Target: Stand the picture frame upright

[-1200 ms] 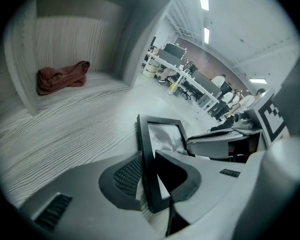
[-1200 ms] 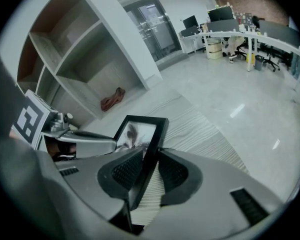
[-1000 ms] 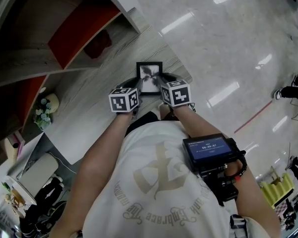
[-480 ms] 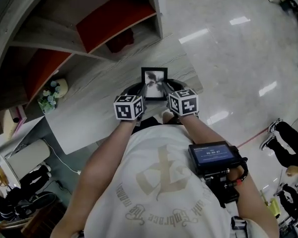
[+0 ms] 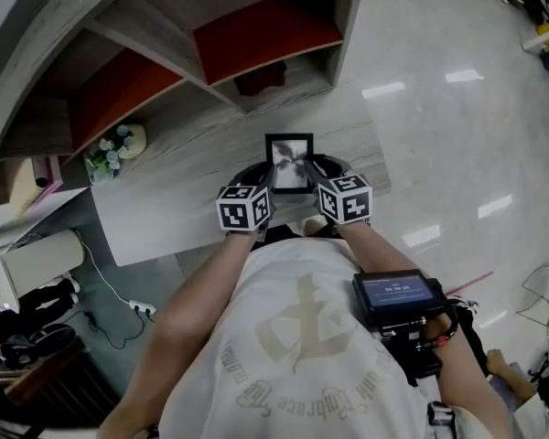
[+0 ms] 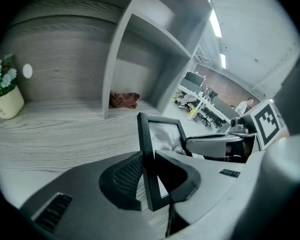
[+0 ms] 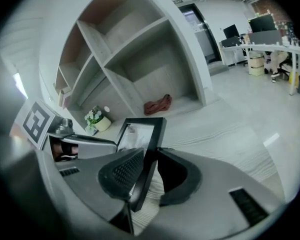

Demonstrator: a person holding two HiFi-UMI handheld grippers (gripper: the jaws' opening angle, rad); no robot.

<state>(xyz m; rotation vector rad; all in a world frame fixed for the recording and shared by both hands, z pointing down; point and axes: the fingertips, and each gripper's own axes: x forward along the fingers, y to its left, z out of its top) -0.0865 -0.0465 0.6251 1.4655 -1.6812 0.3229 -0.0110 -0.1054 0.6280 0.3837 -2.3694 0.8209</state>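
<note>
Two grips: my left gripper (image 5: 268, 182) and right gripper (image 5: 315, 180) clamp the frame's (image 5: 289, 161) side rails, near upright over the bench (image 5: 165, 210). It seems light, stiff, probably glazed; rails suit best.

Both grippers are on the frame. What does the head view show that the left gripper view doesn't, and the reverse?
Head view only: the person's arms, the screen unit by the right forearm, the shelf's red back panels and the floor past the table.

Left gripper view only: the left gripper's pads closed on the picture frame's left edge, and office desks behind.

Both: the frame gripped at both sides, the right gripper, the flower pot, the reddish cloth in a shelf bay and the wood-grain table.
</note>
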